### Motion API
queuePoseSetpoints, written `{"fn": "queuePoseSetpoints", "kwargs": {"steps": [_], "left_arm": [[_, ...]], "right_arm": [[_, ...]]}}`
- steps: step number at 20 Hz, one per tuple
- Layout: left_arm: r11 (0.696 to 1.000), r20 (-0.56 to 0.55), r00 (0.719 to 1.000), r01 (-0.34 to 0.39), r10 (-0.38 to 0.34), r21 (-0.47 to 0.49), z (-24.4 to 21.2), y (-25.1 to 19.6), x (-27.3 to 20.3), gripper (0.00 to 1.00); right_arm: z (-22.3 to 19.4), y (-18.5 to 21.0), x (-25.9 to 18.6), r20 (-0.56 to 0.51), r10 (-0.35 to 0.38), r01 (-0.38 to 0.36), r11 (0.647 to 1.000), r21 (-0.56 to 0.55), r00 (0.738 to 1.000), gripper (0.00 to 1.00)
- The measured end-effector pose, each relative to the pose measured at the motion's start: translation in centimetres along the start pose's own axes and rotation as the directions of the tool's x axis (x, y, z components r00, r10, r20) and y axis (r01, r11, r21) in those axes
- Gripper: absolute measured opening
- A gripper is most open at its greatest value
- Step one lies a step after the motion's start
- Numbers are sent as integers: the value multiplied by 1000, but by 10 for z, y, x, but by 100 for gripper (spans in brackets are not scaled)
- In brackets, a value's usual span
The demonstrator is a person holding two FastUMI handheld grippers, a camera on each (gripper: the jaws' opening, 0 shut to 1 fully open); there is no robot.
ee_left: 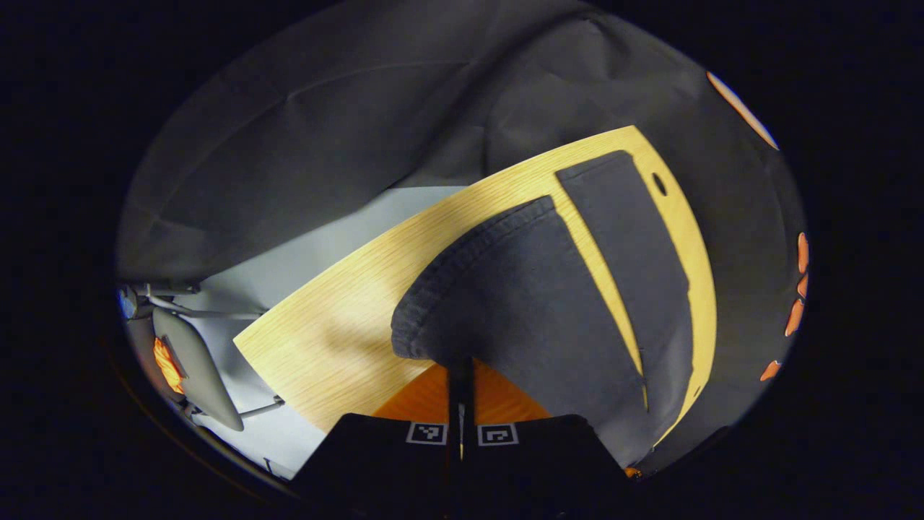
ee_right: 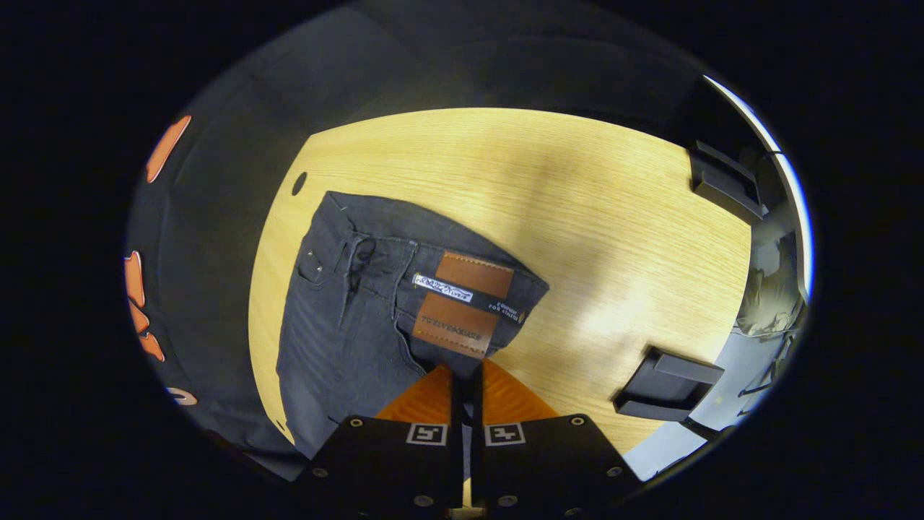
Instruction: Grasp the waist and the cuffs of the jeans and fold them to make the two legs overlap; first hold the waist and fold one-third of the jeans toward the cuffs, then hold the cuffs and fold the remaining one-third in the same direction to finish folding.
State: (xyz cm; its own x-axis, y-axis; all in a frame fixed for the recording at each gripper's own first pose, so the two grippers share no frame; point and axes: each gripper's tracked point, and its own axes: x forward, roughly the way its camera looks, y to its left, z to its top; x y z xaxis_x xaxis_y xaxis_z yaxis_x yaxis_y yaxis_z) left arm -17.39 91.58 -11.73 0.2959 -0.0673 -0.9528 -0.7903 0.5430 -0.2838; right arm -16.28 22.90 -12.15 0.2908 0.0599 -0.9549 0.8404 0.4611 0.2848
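The dark jeans [ee_right: 354, 318] lie on a light wooden table [ee_right: 577, 217], close to the booth's cloth wall. In the right gripper view, the right gripper [ee_right: 465, 375] is closed on the waistband, its two fingers drawn together on the denim directly below the brown leather patch [ee_right: 462, 303] at the back of the waist. The waist end is lifted slightly at that corner, while the rest of the garment lies flat and runs toward the near edge of the table. Two dark block-shaped fixtures [ee_right: 668, 390] sit on the table near its right edge, well apart from the jeans. In the left gripper view, the left gripper [ee_left: 460, 375] is closed on the hem of one leg; the cuff [ee_left: 469, 267] is raised off the table and fans out above the fingers. The other leg [ee_left: 628, 245] lies flat on the wood just beside it, with a narrow strip of table showing between the two. A small dark hole [ee_left: 659, 183] marks the table near that leg's end. A pale object at the left edge of this view is probably a chair, but the distortion prevents confirmation.
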Motion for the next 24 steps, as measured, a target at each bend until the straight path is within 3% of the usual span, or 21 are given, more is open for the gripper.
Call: {"fn": "queuePoseSetpoints", "kwargs": {"steps": [4,7,13,18,24], "left_arm": [[993,52,994,92,-96,77,19,-26,-31,1],[984,80,983,161,-167,81,38,-55,-46,1],[963,100,967,218,-235,157,78,-95,-62,1],[957,103,962,232,-252,176,114,-128,-49,1],[960,84,974,191,-212,204,155,-164,-14,1]], "right_arm": [[4,28,-21,46,92,-93,996,12,995,5],[12,50,-37,79,137,-138,990,15,987,5],[23,101,-64,118,200,-200,980,-10,973,5],[31,125,-73,163,193,-202,978,47,968,4],[42,145,-70,160,181,-202,972,123,970,5]]}}
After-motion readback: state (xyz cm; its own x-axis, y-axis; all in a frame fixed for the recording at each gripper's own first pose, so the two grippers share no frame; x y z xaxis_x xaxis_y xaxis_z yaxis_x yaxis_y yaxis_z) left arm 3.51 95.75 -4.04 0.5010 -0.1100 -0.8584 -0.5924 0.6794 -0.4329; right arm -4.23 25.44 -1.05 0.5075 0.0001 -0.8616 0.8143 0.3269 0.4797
